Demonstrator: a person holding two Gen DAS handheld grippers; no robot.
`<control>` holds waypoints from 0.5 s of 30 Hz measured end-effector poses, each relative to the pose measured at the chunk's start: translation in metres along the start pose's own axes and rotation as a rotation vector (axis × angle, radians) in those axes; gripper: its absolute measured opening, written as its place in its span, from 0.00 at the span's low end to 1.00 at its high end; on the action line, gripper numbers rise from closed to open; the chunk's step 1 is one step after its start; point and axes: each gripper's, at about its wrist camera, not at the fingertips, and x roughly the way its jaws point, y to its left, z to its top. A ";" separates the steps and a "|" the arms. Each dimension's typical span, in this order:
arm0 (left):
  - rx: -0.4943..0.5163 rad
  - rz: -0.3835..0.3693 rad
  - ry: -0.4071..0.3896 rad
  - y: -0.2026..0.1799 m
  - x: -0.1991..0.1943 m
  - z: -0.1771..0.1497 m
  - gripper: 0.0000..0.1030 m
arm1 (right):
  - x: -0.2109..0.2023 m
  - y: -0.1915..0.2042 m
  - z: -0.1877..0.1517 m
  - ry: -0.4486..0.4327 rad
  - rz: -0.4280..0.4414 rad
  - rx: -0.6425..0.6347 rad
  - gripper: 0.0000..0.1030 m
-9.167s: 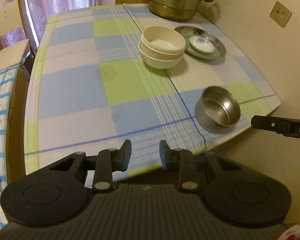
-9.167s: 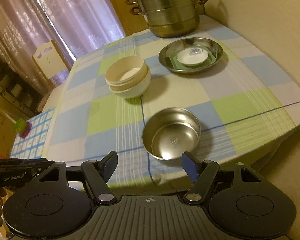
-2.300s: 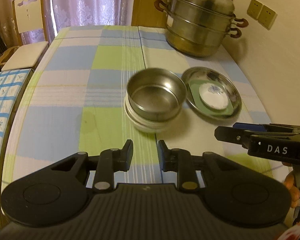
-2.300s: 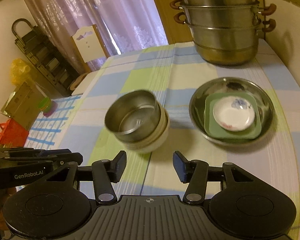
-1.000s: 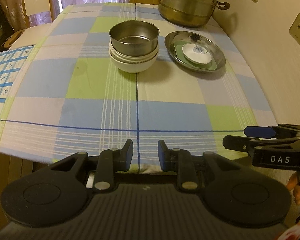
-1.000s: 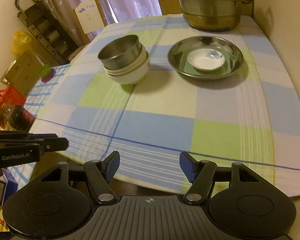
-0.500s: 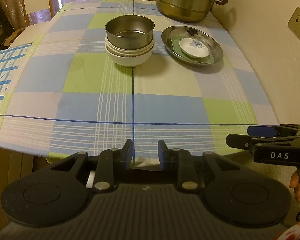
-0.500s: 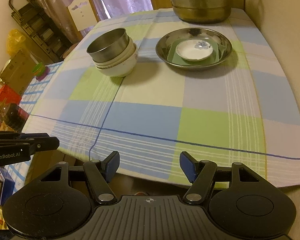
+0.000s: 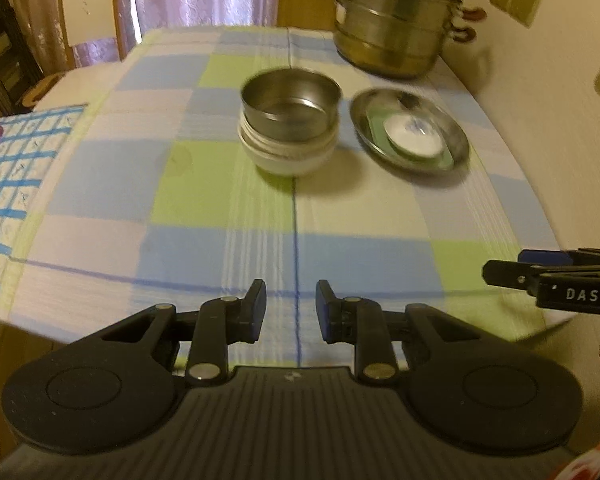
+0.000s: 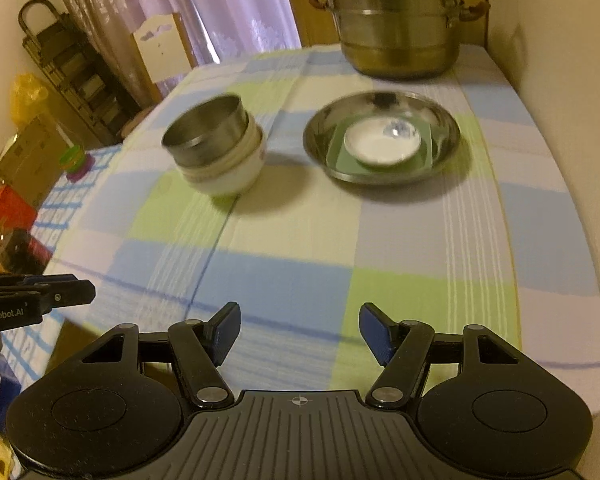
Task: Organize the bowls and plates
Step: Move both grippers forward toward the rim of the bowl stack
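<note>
- The left gripper (image 9: 291, 306) hangs over the near edge of the table (image 9: 360, 216), its jaws a narrow gap apart and holding nothing.
- The right gripper (image 10: 300, 332) is also at the near edge, jaws spread wide and empty.
- White lettering reads "DAS" on the right gripper's side as seen from the left wrist camera; "GenRobot.AI" shows on the left gripper's side in the right wrist view.
- A steel bowl (image 9: 290, 104) sits nested in the stacked white bowls (image 9: 286, 154), mid-table on the checked cloth (image 10: 300, 240) (blue, green and cream squares).
- Just right of that stack, apart from it, lies a steel plate (image 9: 410, 136); in it rests a green square dish (image 10: 380, 152) with a small white saucer (image 10: 382, 142) on top, a blue motif on the saucer too blurred to read.
- A tiered steamer pot (image 10: 396, 20) stands at the far end by the wall.
- Both views are slightly blurred.
</note>
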 end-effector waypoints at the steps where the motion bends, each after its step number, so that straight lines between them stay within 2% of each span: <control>1: -0.001 0.002 -0.008 0.004 0.002 0.005 0.23 | 0.002 0.001 0.005 -0.008 -0.001 0.001 0.64; 12: 0.003 -0.009 -0.068 0.036 0.040 0.075 0.23 | 0.037 0.022 0.064 -0.109 0.011 -0.009 0.63; 15: 0.011 -0.012 -0.076 0.042 0.051 0.092 0.23 | 0.050 0.028 0.078 -0.130 0.030 -0.011 0.50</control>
